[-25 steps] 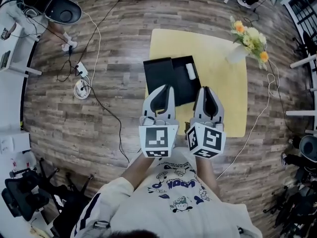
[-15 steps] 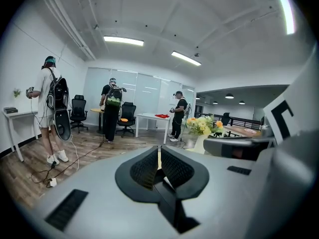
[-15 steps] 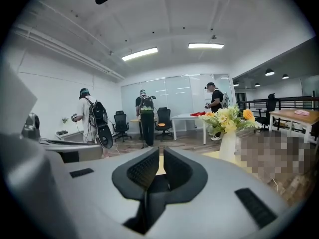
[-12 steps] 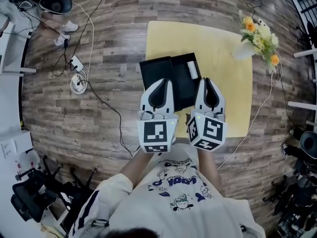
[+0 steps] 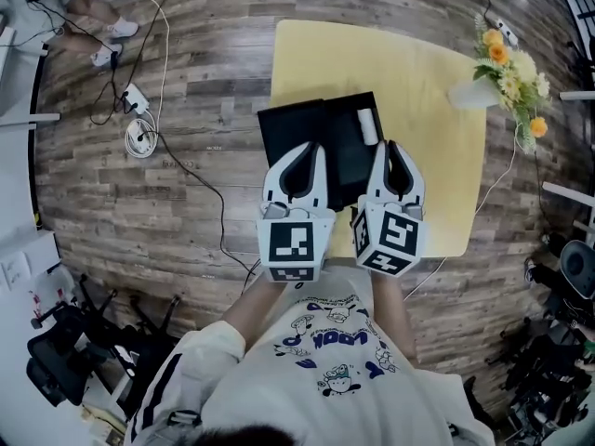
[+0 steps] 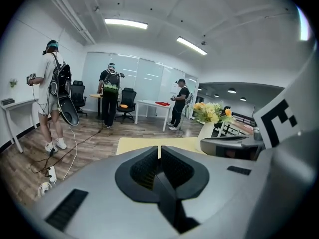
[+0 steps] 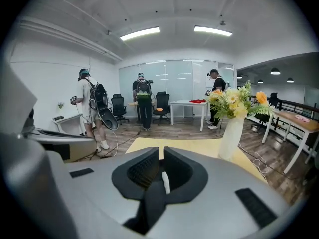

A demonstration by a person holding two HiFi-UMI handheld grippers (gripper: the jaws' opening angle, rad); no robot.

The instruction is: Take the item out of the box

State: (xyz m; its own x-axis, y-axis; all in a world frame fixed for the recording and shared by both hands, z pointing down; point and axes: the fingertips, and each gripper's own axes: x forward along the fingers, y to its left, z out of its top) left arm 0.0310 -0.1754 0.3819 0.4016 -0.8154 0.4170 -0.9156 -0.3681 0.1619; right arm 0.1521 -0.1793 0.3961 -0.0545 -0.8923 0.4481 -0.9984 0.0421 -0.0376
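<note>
Looking down on plank flooring [image 5: 186,203] with a yellow table [image 5: 437,184] in the middle.

- Finding the white item [image 5: 368,126] lying in the right-hand compartment of the open black box [image 5: 307,128], on the table's left side. Not yet touched.
- Seeing the right gripper [image 5: 390,147] pointing at the box's near right corner, tips just short of the item. Seeing the left gripper [image 5: 310,147] alongside it, tips over the box's near edge.
- Reading both sets of jaws as closed together in the gripper views, pads meeting, nothing clamped. Noting a thin white sliver in the recess behind the right gripper's pads; not identifiable.
- Comparing with a second ago: both grippers coming down and forward as a pair, now overlapping more of the box, the right tips nearer the item. Box and item keeping their place on the table. Jaws staying shut all along.
- Judging this as the approach stage, extraction not begun. Likely needing the right jaws parted before taking the item. Possibly using the left gripper to steady the box; light box maybe sliding otherwise.
- Noting further out: vase of flowers [image 5: 509,63] at the table's far right corner, cables [image 5: 139,133] trailing on the floor, people [image 6: 50,93] standing near desks in the background.
</note>
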